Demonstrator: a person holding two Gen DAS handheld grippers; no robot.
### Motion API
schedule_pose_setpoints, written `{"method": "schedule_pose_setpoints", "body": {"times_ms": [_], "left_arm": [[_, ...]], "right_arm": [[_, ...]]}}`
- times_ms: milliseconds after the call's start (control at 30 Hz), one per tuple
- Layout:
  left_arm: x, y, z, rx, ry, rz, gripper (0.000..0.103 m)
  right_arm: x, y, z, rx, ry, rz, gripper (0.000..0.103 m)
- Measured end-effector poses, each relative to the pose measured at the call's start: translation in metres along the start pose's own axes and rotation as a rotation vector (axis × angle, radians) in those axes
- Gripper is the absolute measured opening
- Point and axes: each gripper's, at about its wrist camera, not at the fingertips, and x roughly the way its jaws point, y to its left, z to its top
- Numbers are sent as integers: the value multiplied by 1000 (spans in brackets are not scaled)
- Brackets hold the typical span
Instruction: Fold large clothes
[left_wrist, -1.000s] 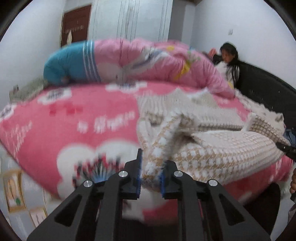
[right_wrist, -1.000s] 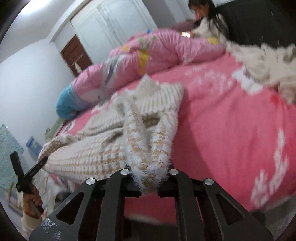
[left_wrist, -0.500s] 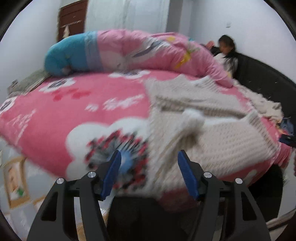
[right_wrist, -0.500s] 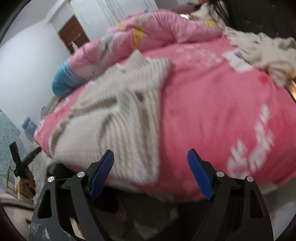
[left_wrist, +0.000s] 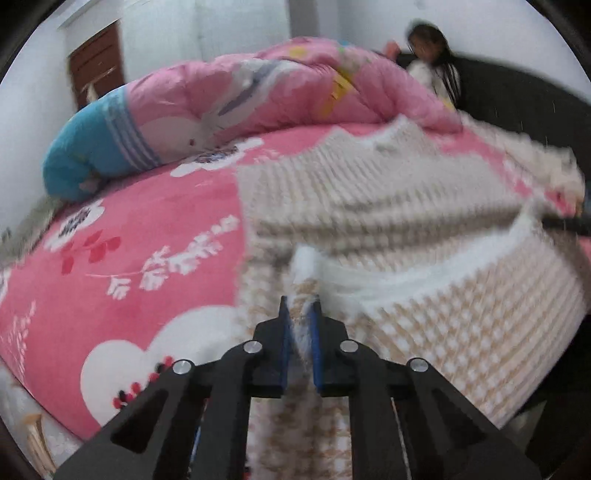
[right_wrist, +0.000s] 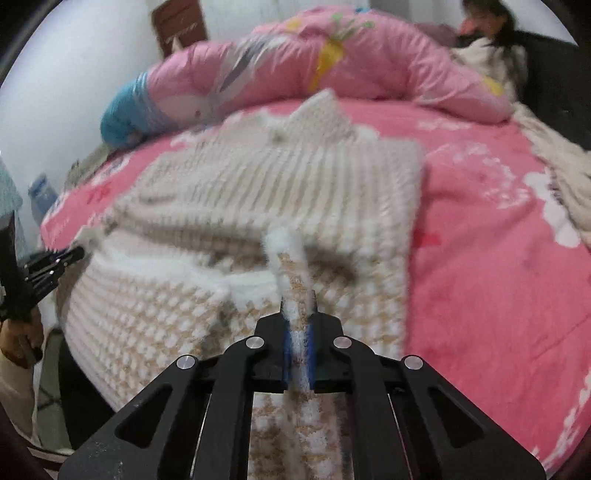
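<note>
Both tongs, left (left_wrist: 300, 317) and right (right_wrist: 298, 314), pinched the fuzzy beige-and-white knit sweater's (right_wrist: 280, 192) hem (mid-fold); next, carry it toward the collar.

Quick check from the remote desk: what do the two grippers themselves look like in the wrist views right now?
Both match: the left gripper and the right gripper are matte black angular linkages with triangular cut-outs, round silver pivot bolts and blue pads lining the finger insides. No cables or markings are visible on either.
</note>
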Motion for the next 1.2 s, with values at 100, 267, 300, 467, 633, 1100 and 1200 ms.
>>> {"method": "schedule_pose_setpoints", "body": {"times_ms": [100, 267, 300, 467, 633, 1100, 1200], "left_arm": [[-23, 20, 17, -102, -89, -86, 9], [38, 54, 24, -241, 26, -188, 11], [52, 61, 19, -283, 62, -211, 11], [57, 75, 18, -357, 38, -270, 10], [80, 80, 6, -369, 125, -240, 22], [2, 42, -4, -385, 32, -482, 56], [37, -9, -12, -239, 154, -352, 56]], "right_arm": [[-36, -11, 10, 77, -131, 37, 5], [10, -43, 1, 177, -49, 32, 5], [27, -48, -1, 195, -10, 32, 5], [17, -46, 5, 187, -64, 56, 5], [51, -52, 1, 180, 81, 18, 26], [11, 37, -3, 99, 94, 140, 74], [44, 56, -14, 67, 171, 65, 72]]}}
